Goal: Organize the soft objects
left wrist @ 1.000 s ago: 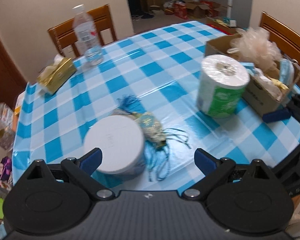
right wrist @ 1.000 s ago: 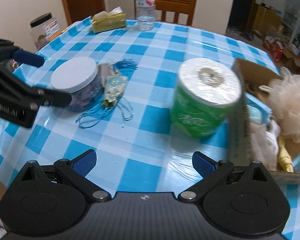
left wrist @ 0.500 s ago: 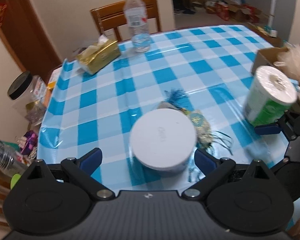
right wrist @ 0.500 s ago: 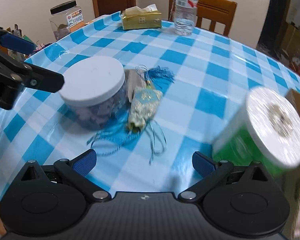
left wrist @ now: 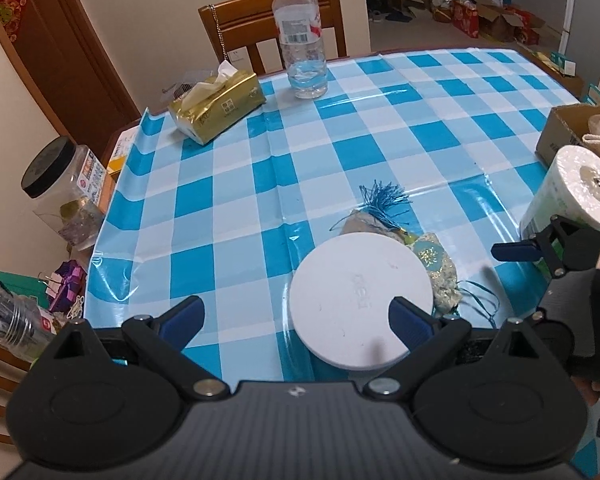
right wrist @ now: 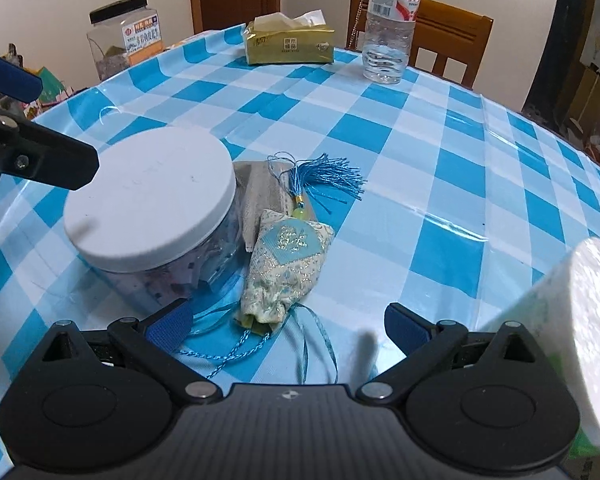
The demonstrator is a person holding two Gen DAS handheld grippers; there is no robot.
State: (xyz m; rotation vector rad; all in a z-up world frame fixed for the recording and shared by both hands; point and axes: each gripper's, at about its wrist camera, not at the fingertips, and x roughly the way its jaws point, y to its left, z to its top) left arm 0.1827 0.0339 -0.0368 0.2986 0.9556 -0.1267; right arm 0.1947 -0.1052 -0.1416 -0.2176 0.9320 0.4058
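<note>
**Both grippers closing in on the sachet beside the jar**

From where I stand, this looks like the approach before a pick. The right gripper (right wrist: 286,322) hangs low over the table with its jaws wide apart and nothing between them, lined up on the embroidered sachet (right wrist: 286,262). The left gripper (left wrist: 296,320) is likewise spread and empty, poised over the white-lidded jar (left wrist: 362,300).

The sachet lies flat on the checked tablecloth (right wrist: 440,168), touching the jar's right side as the right camera sees it. Its long axis runs away from the right gripper: the gathered neck and loose cords point toward the gripper, the blue tassel (right wrist: 328,176) lies beyond the far end, toward the water bottle (right wrist: 390,28).

Next, I'd judge, the right gripper must drop and pinch across the sachet's narrow width, clear of the jar wall and trailing cords, then carry it toward the cardboard box (left wrist: 568,132) behind the toilet roll (left wrist: 572,196).
</note>
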